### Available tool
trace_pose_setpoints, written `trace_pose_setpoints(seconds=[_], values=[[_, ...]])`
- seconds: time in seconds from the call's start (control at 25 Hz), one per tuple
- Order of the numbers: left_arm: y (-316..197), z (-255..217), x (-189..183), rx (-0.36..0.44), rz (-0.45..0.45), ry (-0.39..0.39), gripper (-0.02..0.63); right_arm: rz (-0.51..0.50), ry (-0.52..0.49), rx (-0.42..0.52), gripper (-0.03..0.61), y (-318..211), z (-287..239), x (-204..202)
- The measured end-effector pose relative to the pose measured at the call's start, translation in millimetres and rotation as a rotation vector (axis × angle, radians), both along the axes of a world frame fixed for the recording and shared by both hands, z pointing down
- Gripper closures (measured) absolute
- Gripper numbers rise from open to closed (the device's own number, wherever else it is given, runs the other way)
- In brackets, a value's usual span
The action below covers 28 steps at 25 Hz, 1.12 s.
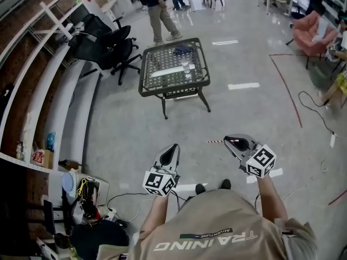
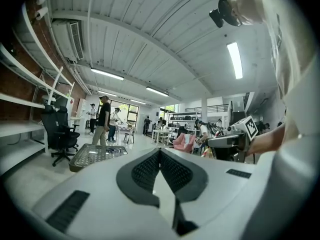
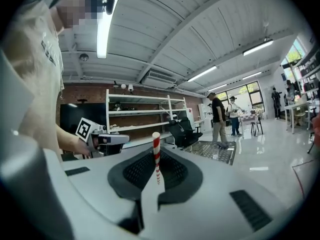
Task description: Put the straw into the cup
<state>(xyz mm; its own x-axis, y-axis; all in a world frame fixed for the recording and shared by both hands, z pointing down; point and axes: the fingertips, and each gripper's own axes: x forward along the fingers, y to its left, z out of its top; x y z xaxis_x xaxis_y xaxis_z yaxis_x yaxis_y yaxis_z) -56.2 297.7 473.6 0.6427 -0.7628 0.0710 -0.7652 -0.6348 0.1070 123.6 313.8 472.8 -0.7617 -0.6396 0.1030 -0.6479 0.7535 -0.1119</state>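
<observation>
A red-and-white striped straw (image 1: 214,142) sticks out leftward from my right gripper (image 1: 226,141), which is shut on it. In the right gripper view the straw (image 3: 156,154) stands upright between the dark pads (image 3: 172,171). My left gripper (image 1: 173,147) is level and shut, with nothing between its fingers; in its own view the pads (image 2: 145,171) meet at the tip. A clear cup (image 1: 186,66) stands on the dark mesh-top table (image 1: 157,85), well ahead of both grippers. The table (image 2: 95,155) also shows in the left gripper view.
Black office chairs (image 1: 111,47) stand left of the table, beside long white shelves (image 1: 68,110). Boxes and cables (image 1: 89,196) lie at my lower left. People (image 1: 157,10) stand beyond the table. A pink armchair (image 1: 314,31), a red floor line (image 1: 293,93) and a cable (image 1: 317,110) are to the right.
</observation>
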Motion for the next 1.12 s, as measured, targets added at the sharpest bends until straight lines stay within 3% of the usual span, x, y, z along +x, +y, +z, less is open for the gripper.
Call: trace_pose_setpoints(seconds=[0.44,0.72,1.12], values=[[-12,4,-43,-0.020,-0.004,0.003,0.597,0.001,0.023,0.010,0.543,-14,-3,-42],[-18,10,-53,-0.019,0.048,0.003,0.597,0.032,0.040,-0.006,0.543,-12,8,-55],[-46,28,-62,-0.070,0.042,0.028,0.597,0.037,0.083,-0.048,0.543,-31,21,-59]])
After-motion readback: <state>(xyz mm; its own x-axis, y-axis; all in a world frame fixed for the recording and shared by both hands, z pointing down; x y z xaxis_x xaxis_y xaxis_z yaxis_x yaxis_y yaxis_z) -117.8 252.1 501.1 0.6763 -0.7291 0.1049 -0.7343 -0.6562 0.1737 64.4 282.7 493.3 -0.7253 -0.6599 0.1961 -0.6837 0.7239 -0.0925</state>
